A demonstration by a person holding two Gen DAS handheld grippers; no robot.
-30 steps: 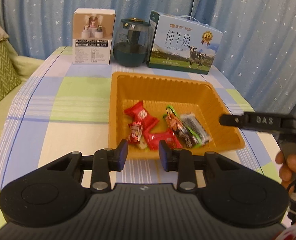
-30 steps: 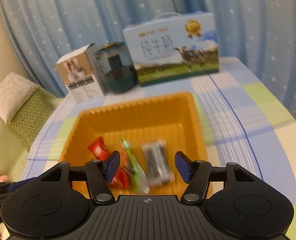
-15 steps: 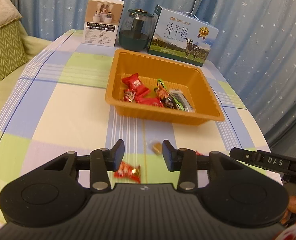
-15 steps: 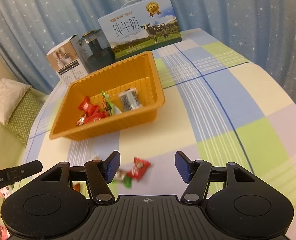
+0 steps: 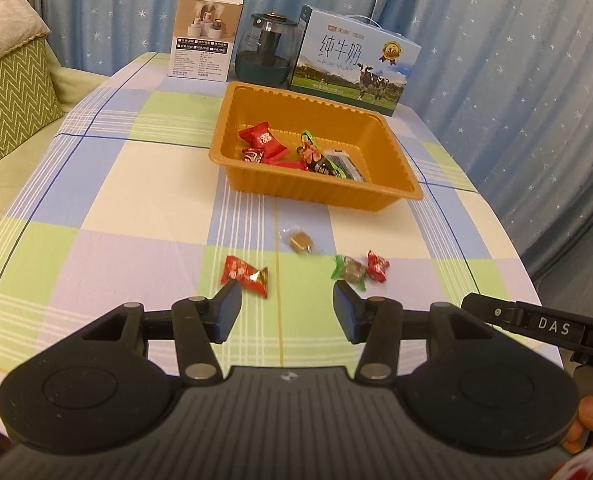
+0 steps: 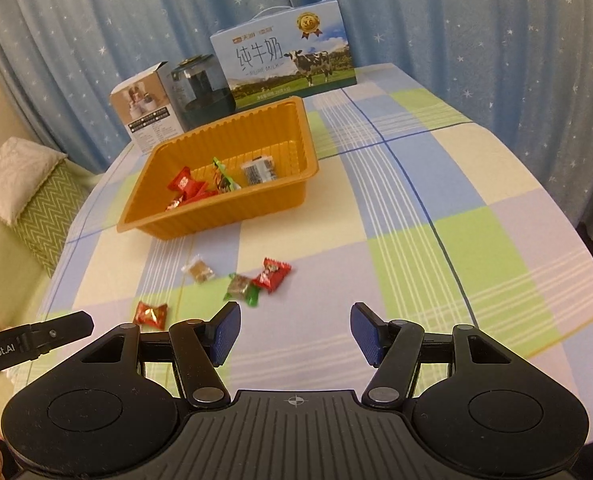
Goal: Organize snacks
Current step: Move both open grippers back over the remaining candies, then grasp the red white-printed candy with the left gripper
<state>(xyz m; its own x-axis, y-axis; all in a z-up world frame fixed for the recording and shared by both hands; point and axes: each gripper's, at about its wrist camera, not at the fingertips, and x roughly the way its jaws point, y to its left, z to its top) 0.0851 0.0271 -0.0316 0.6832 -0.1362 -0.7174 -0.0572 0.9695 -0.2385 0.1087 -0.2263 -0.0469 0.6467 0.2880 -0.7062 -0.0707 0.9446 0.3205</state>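
Four loose candies lie on the checked tablecloth [image 5: 144,208] in the lower middle of both wrist views, all well short of the orange tray [image 5: 320,196]. In the left wrist view, a red foil candy [image 5: 245,275] sits just above the tip of the left finger of the left gripper [image 5: 287,307]. A clear-wrapped brown candy [image 5: 299,240] lies higher, near frame centre. A green-wrapped candy [image 5: 349,273] touches a small red candy [image 5: 377,266] at its right.

The left gripper's fingers are spread wide with nothing between them. The right gripper [image 6: 295,330] is likewise spread and empty, low in its own frame; the green-wrapped candy [image 6: 242,288] lies just above its left finger tip. The right gripper's side arm, lettered DAS, juts in at the lower right of the left wrist view.

The tray holds several snacks bunched toward its near wall: red wrappers [image 5: 261,138] at left, a green-edged packet [image 5: 311,151] in the middle, and a dark packet [image 5: 342,165] at right, perhaps a barcode-printed wrapper, though the print is too small to read.

Along the upper part of the left frame stand a white product box [image 5: 205,36], a dark green glass jar [image 5: 267,53] and a blue milk carton [image 5: 354,68] with a cow picture. Star-printed blue curtains [image 5: 496,40] hang behind. A green zigzag cushion [image 5: 10,92] sits at the left edge.
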